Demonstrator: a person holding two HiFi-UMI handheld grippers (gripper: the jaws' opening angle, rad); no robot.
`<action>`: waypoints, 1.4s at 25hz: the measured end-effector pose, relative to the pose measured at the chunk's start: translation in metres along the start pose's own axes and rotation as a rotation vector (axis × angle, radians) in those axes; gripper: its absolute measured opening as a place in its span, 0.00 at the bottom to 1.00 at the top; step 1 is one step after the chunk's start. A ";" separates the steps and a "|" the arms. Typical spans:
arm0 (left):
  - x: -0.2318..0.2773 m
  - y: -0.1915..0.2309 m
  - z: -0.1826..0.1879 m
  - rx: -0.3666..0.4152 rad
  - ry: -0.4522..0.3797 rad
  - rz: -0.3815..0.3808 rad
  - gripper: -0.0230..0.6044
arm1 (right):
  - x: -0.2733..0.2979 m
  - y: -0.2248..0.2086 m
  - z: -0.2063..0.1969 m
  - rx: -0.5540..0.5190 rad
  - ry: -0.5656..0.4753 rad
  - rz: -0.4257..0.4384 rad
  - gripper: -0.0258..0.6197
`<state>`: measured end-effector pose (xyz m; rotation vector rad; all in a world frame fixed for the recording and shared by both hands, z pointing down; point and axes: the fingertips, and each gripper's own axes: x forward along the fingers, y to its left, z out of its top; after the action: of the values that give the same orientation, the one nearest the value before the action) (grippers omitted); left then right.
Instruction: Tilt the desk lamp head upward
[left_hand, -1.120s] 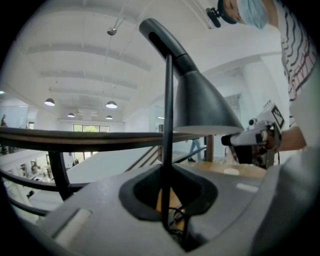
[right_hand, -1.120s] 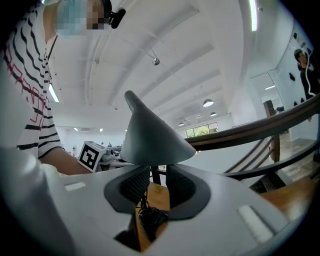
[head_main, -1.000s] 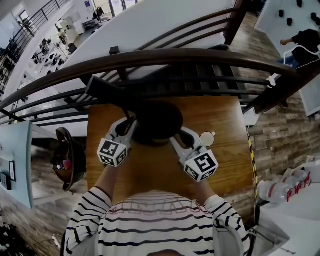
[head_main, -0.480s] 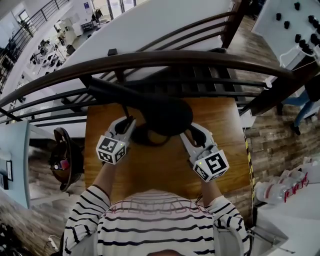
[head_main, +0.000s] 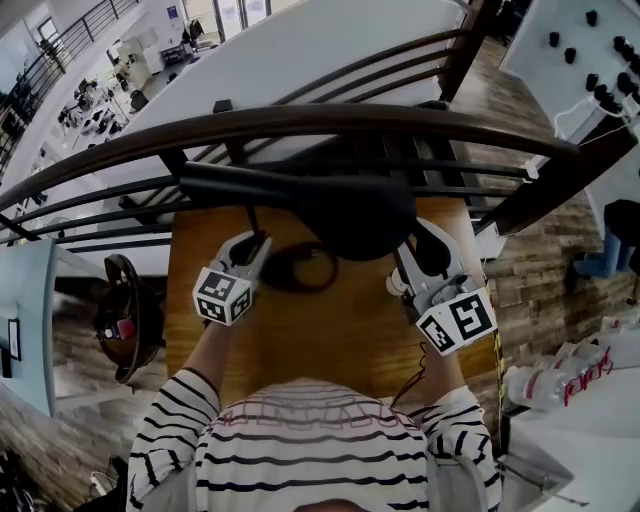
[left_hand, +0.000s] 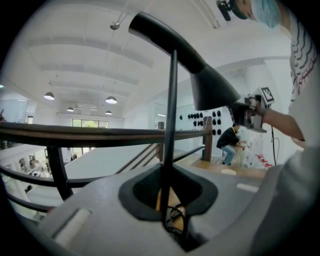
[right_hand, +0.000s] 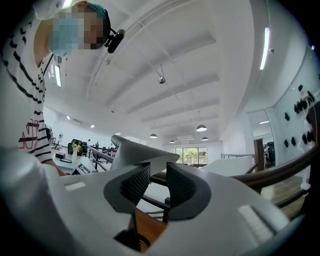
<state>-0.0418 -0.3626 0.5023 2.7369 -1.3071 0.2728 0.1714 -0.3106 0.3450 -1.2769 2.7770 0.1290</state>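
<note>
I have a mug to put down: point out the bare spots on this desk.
Bare: the desk between the left gripper and right gripper, from the lamp base back to the striped shirt. Crowded: the far edge by the railing, under the lamp head.

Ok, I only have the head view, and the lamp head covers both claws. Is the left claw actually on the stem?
Observer: Yes. The left claw is shut on the thin black stem.
Operator: And the right one?
Observer: The right claw has its jaws apart. The lamp head sits at their tips, and there is an open gap between the pads.
Operator: Which way does the head face?
Observer: In the left gripper view its wide mouth slopes down toward the right claw.
</note>
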 end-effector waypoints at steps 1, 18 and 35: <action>-0.001 0.000 0.000 -0.001 -0.001 0.001 0.11 | 0.000 -0.001 0.006 -0.008 -0.006 -0.002 0.20; -0.005 -0.001 -0.001 -0.001 0.017 0.016 0.11 | 0.020 0.013 0.094 -0.048 -0.046 0.108 0.19; -0.007 0.002 -0.001 -0.016 0.002 0.024 0.11 | 0.033 0.021 0.124 -0.041 -0.044 0.138 0.19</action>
<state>-0.0480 -0.3584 0.5021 2.7087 -1.3369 0.2667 0.1394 -0.3082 0.2188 -1.0759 2.8370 0.2219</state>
